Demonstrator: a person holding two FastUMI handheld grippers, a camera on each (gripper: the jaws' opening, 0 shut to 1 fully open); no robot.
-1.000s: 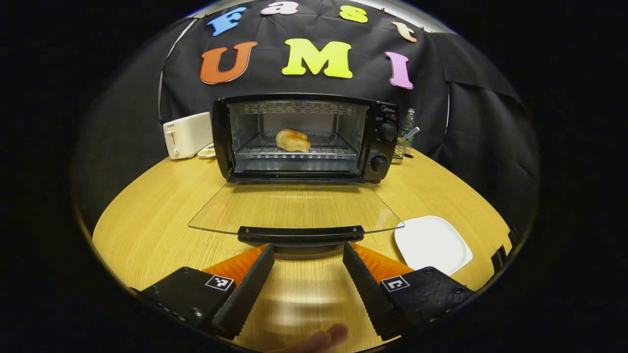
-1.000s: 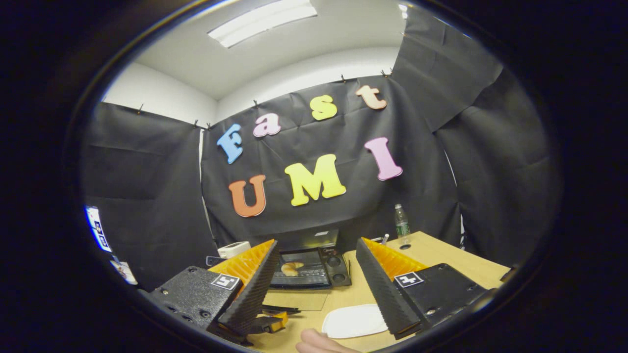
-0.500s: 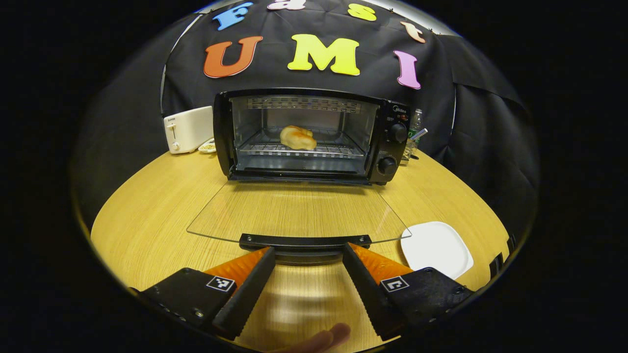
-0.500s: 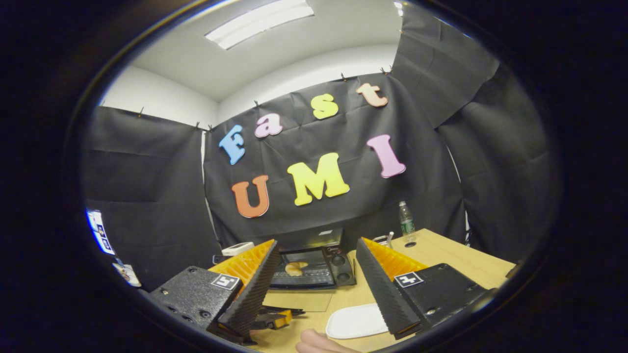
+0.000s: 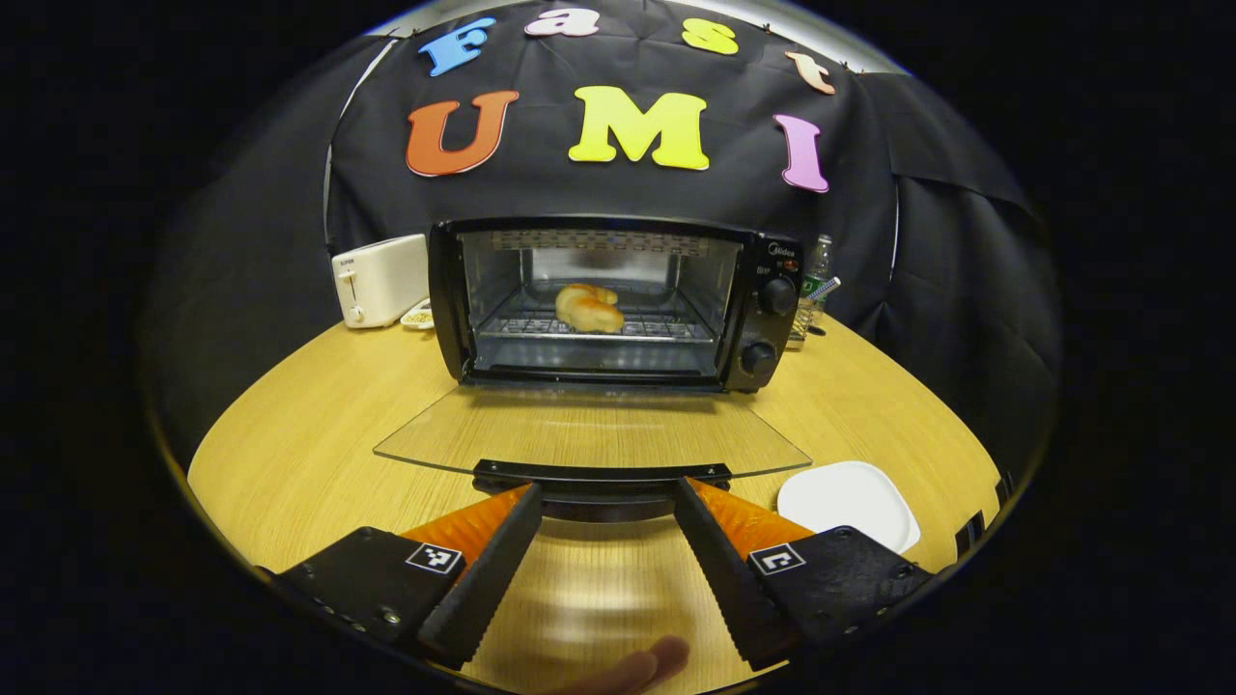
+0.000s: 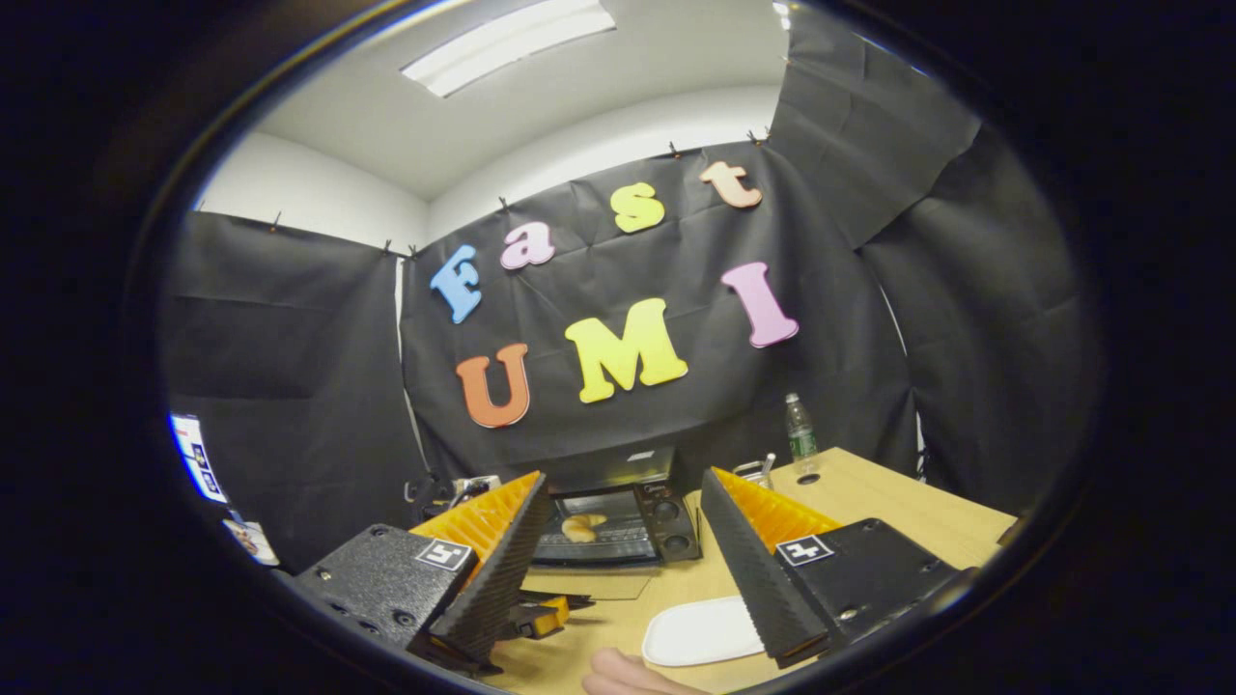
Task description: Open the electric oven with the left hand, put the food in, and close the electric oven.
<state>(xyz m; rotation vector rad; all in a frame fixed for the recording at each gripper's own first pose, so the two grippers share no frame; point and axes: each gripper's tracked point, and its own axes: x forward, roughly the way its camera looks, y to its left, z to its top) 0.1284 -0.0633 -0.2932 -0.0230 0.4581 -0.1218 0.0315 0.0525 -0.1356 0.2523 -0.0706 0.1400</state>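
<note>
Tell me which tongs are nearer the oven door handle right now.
Left. The left tongs sit open right at the door handle, fingers flanking it from below. The right tongs hang back, raised above the table, open, well short of the oven.

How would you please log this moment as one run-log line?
stage: close door | oven: open, door down | bread: on rack | left claw: open, at door handle | right claw: open, empty

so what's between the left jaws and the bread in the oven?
In the left gripper view: the door handle, then the lowered glass door, ahead of the left gripper. Bread sits on the rack.
</note>
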